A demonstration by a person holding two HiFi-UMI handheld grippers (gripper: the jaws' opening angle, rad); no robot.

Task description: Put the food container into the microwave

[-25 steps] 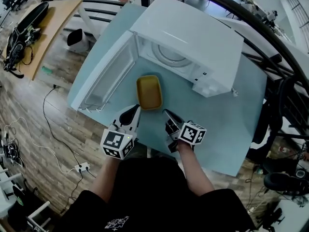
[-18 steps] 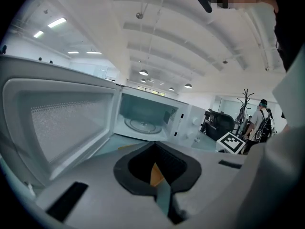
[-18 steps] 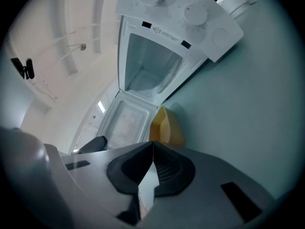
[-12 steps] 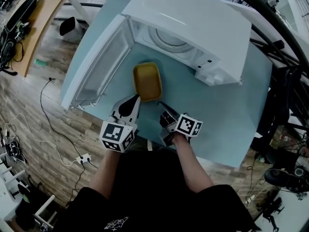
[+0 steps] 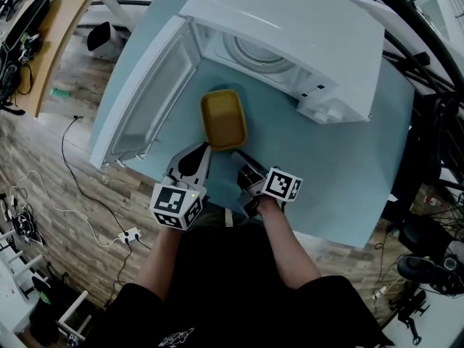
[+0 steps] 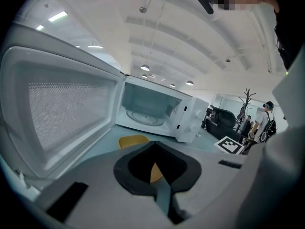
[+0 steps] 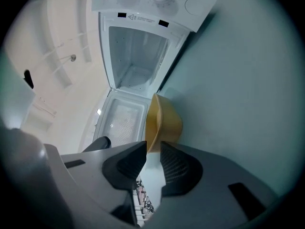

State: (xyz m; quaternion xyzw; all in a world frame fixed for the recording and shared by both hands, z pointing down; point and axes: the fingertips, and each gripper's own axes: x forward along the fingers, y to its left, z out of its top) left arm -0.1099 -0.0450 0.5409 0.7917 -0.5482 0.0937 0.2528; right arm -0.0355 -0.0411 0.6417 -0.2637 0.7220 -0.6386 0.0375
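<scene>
Two grippers sat low over the blue table [image 5: 341,172] in the head view. The left gripper [image 5: 206,151] and the right gripper [image 5: 237,155] both pointed at the yellow food container [image 5: 223,118]. The container lay on the table just in front of the white microwave [image 5: 290,42], not inside it. The microwave's door [image 5: 148,96] stood wide open on the left.

In the left gripper view, we saw that gripper's jaws pressed together at the tips, holding nothing. A bit of the yellow container showed through the hole between them, farther off.

In the right gripper view, the jaws were narrow. They pinched the container's thin rim right at their tips. Behind it we saw the open inside of the microwave.
</scene>
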